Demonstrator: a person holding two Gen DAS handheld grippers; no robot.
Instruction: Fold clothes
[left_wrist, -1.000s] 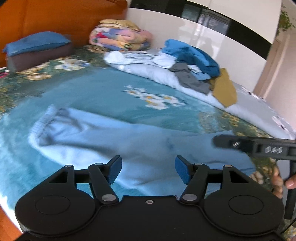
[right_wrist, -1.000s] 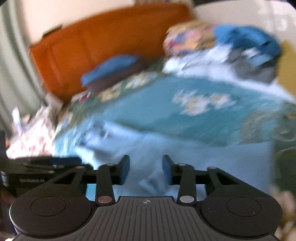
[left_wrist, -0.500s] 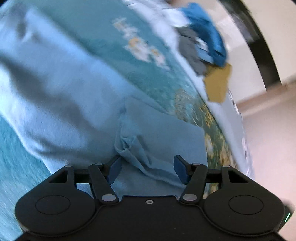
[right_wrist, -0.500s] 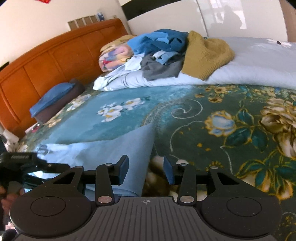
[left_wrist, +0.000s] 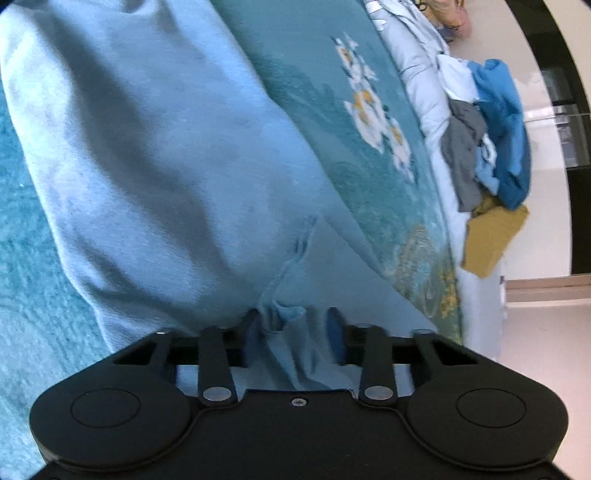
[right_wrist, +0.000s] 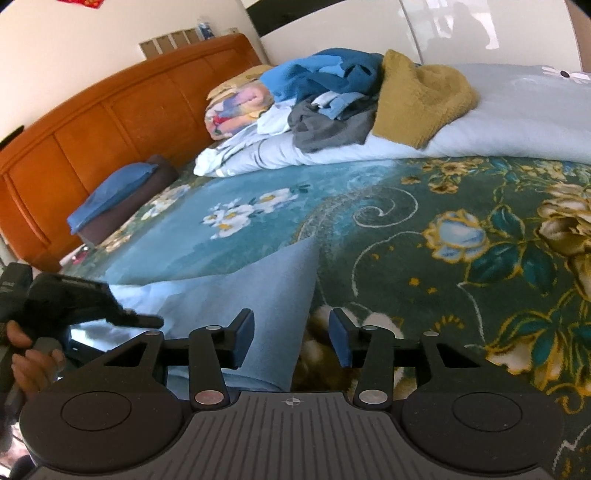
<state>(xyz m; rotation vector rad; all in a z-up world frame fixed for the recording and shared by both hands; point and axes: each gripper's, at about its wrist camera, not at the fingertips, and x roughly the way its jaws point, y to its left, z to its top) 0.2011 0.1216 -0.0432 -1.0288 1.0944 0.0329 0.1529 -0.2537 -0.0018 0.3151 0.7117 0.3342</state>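
One light blue garment (right_wrist: 258, 295) is lying spread on one bed (right_wrist: 424, 229) under one floral teal blanket cover. Two grippers are showing: the left gripper (left_wrist: 293, 328) with cloth bunching between its two fingers, and the right gripper (right_wrist: 291, 332) with its two blue-padded fingers standing apart. One hand (right_wrist: 26, 354) is showing at the left edge of the right wrist view. One heap of clothes (right_wrist: 343, 96) is sitting at the far side: one mustard knit piece (right_wrist: 417, 99), one grey piece (right_wrist: 328, 129), and at least two blue pieces. One rolled multicoloured blanket (right_wrist: 236, 107) is lying beside it. One blue pillow (right_wrist: 110, 192) is resting on one brown one by one wooden headboard (right_wrist: 110, 118).
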